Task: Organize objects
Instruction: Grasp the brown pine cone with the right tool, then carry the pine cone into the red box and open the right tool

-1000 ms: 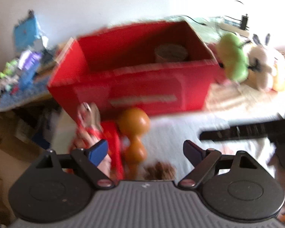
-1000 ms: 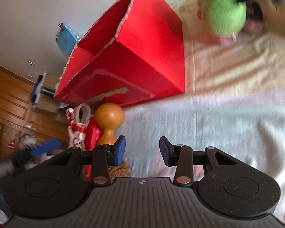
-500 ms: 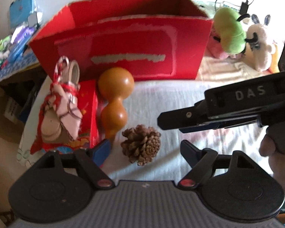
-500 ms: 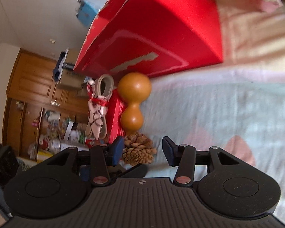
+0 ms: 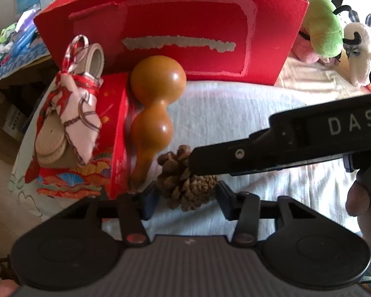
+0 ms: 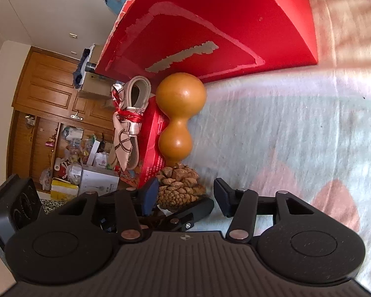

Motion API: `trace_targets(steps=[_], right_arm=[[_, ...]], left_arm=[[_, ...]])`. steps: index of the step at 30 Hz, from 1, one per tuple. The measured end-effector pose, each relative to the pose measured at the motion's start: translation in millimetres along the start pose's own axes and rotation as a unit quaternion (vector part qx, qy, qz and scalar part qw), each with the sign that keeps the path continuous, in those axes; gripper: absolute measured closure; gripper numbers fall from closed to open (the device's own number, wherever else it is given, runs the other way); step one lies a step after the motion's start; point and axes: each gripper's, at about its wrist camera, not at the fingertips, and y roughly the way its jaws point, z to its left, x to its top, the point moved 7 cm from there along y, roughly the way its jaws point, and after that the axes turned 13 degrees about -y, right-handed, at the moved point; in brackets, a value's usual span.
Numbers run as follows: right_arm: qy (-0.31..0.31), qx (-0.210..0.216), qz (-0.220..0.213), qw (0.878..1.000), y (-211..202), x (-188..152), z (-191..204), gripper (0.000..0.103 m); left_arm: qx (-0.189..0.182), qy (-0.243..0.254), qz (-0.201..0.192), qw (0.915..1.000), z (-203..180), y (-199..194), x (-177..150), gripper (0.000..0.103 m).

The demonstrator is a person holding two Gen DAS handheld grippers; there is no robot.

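- Left gripper (image 5: 186, 201): jaws spread wide, holding nothing. The pine cone (image 5: 185, 180) lies between the two fingertips; contact with either pad cannot be confirmed.
- Right gripper (image 6: 186, 195): jaws likewise wide apart, empty. In its own view the pine cone (image 6: 179, 188) sits just ahead of the tips, nearer the left finger. In the left wrist view, the right gripper's black finger bar (image 5: 272, 148), lettered "DAS", reaches in from the right and overlaps the pine cone's upper right edge.
- A hand (image 5: 358, 198) grips the right tool at the right edge of the left wrist view.
- Pine cone: brown, scales open, resting on the pale cloth surface (image 5: 235, 113).
- Orange gourd (image 5: 155, 109): lying down just beyond the pine cone, narrow end towards it, bulbous end away. Whether the two touch cannot be determined.
- Small red box (image 5: 111, 133): left of the pine cone, flush against the gourd's left side.
- Beige sandals (image 5: 61, 128) tied with a patterned scarf (image 5: 79, 113): on top of the small red box.
- Large red box (image 5: 173, 32): beyond the gourd from the pine cone, open at the top, torn label patches on its near face.
- Plush toys (image 5: 334, 34): well beyond and right of the pine cone, past the large red box's right end.
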Motion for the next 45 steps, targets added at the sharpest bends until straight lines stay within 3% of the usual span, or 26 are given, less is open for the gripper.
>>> trace_targets(steps=[3, 10, 15, 19, 24, 30, 37, 45], right_arm=[[0.004, 0.019, 0.003, 1.000, 0, 0, 1, 0.061], [0.013, 0.020, -0.018, 1.000, -25, 3, 1, 0.061], [0.004, -0.003, -0.059, 0.998, -62, 11, 7, 0.061], [-0.014, -0.030, -0.108, 0.994, -96, 25, 18, 0.061], [-0.061, -0.075, -0.162, 0.982, -129, 55, 40, 0.061], [-0.104, -0.121, -0.190, 0.969, -127, 104, 51, 0.061], [-0.138, -0.215, -0.129, 0.958, -80, 148, 39, 0.061], [-0.109, -0.277, -0.079, 0.951, -47, 159, 18, 0.061]], left_arm=[[0.001, 0.005, -0.001, 1.0000, -2, -2, 0, 0.056], [-0.020, 0.026, -0.010, 0.9994, -21, -15, 5, 0.056], [-0.061, 0.055, -0.035, 0.9960, -49, -37, 18, 0.057], [-0.094, 0.087, -0.074, 0.9890, -78, -64, 33, 0.057], [-0.140, 0.105, -0.120, 0.9772, -96, -82, 79, 0.057], [-0.186, 0.104, -0.156, 0.9644, -96, -89, 131, 0.057], [-0.246, 0.060, -0.096, 0.9627, -71, -44, 180, 0.057], [-0.270, 0.058, -0.024, 0.9609, -54, -2, 193, 0.057]])
